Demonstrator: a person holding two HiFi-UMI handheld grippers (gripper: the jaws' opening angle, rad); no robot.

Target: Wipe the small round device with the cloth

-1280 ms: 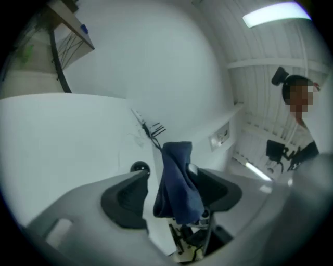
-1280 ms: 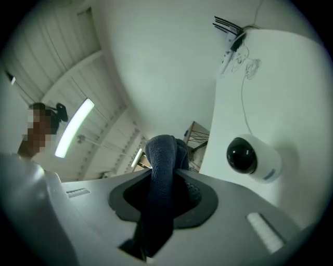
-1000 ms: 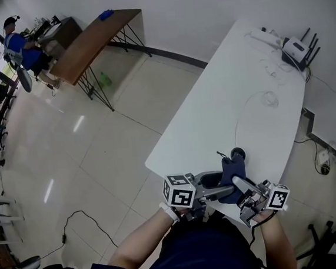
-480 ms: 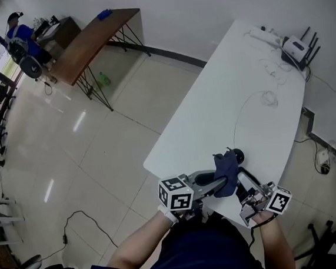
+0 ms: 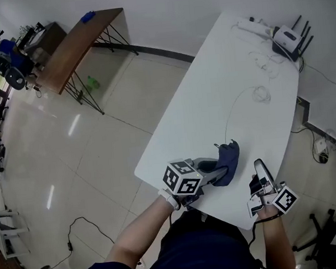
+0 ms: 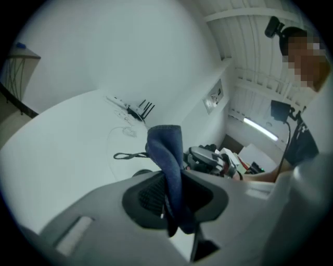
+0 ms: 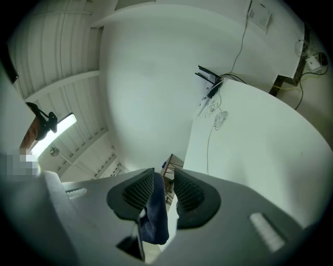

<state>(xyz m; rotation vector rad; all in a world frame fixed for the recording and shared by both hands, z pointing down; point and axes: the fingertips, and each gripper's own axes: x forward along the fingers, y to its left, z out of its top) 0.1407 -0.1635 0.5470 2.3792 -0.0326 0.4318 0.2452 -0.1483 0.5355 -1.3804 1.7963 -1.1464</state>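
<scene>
My left gripper point(image 5: 218, 168) is shut on a dark blue cloth point(image 5: 228, 159), having just closed on it. It holds the cloth near the front end of the white table point(image 5: 211, 91). In the left gripper view the cloth point(image 6: 165, 148) stands up between the pads of the left gripper point(image 6: 174, 181). A dark round device point(image 6: 139, 173) shows low on the table just past the jaw, and in the head view the cloth hides it. My right gripper point(image 5: 258, 165) is off to the right, apart from the cloth. In its own view, the right gripper point(image 7: 165, 182) has blue fabric point(image 7: 155, 213) against one pad with a gap to the other; the jaws have just been closing.
A thin black cord loop point(image 6: 130, 155) lies beside the device. At the table's far end are a router point(image 5: 288, 35), a white power strip point(image 5: 249, 25) and a coiled white cable point(image 5: 261, 94). A brown table point(image 5: 70, 43) and a seated person point(image 5: 4, 55) are across the tiled floor.
The left gripper has taken the cloth and carried it a little forward over the table. The right gripper has drawn away to the right, off the cloth bundle.
</scene>
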